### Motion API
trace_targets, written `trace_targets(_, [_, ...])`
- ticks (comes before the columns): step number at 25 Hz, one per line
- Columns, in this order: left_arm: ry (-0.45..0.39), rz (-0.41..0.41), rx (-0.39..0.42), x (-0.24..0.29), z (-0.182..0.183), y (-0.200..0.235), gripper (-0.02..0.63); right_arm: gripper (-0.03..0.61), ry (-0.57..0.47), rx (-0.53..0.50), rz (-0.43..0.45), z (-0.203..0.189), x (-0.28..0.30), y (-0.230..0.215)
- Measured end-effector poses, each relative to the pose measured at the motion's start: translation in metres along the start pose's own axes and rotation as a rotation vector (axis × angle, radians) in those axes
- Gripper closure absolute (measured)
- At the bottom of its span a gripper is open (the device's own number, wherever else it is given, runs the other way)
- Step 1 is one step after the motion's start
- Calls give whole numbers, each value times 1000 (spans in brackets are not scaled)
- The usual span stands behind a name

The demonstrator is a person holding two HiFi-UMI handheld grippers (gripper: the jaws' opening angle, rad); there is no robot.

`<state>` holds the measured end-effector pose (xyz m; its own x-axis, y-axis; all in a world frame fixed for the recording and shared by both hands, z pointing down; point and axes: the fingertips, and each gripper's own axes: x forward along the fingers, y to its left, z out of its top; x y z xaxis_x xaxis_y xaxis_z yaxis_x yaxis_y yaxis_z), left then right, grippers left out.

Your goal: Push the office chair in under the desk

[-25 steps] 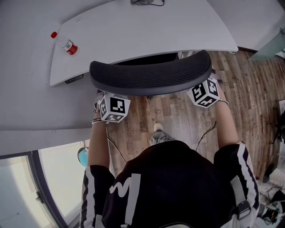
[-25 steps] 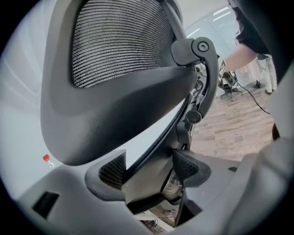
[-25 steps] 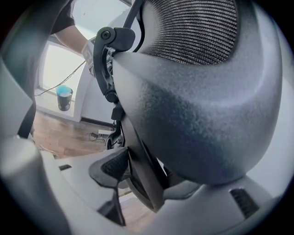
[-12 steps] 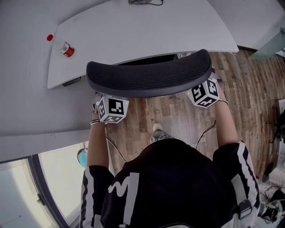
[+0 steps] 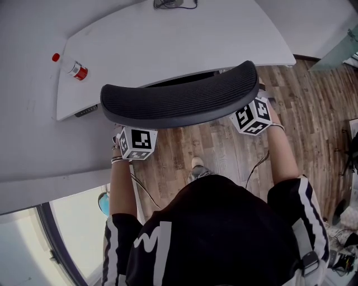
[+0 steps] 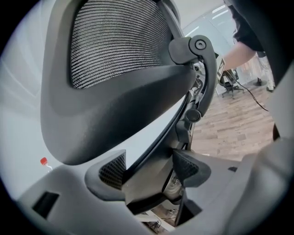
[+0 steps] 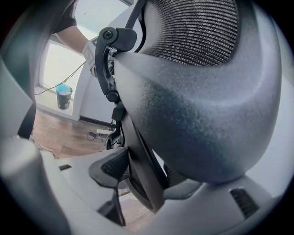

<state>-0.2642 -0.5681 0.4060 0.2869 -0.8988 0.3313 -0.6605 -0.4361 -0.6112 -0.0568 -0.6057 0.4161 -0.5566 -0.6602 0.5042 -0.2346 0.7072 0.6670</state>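
The black office chair's curved mesh back (image 5: 179, 103) overlaps the front edge of the white desk (image 5: 168, 39). The left gripper's marker cube (image 5: 136, 142) sits just below the back's left end and the right gripper's cube (image 5: 251, 116) below its right end; the back hides both sets of jaws there. In the left gripper view, my left gripper (image 6: 149, 170) is shut on a black strut of the chair's back frame (image 6: 151, 151), with the pads (image 6: 112, 170) against it. In the right gripper view, my right gripper (image 7: 144, 172) is likewise shut on a frame strut (image 7: 138, 151).
A small bottle with a red cap and label (image 5: 70, 66) lies on the desk's far left. A cable (image 5: 173, 3) rests at the desk's back edge. Wooden floor (image 5: 224, 145) lies under me, with a window sill (image 5: 50, 179) at the left and clutter (image 5: 347, 246) at the right.
The chair back has slid a little further over the desk's front edge, narrowing the dark gap below it. Both grippers moved along with it, still closed on the frame.
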Motion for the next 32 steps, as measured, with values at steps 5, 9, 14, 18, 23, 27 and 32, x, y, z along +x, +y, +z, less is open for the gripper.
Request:
trace_targets(5, [9,-1,-5,4,0,3,295,331,1,4,-2,-1,3,-3])
trace_targets(9, [-1,6,-2,5,1,3,293,330,1,-3,-5,-2,4,-5])
trace_targets(14, [-8,8,5,9,4,2,293,330,5,5,0,-6,4,-9])
trace_targets(18, [-12,12,8,9,5,2,295,328,5,5,3,-7,6,-11])
trace_targets(23, [-22,17,15,11,6,2,295,327,3,1,-2,-8,8,-13])
trace_targets(27, [-24,18,17,12,8,1,296,322,3,-1,3,-10,8,-16])
trace_targets(32, [-21,22,18,14,10,0,297,321,-5,-4,5,-12,9,-18])
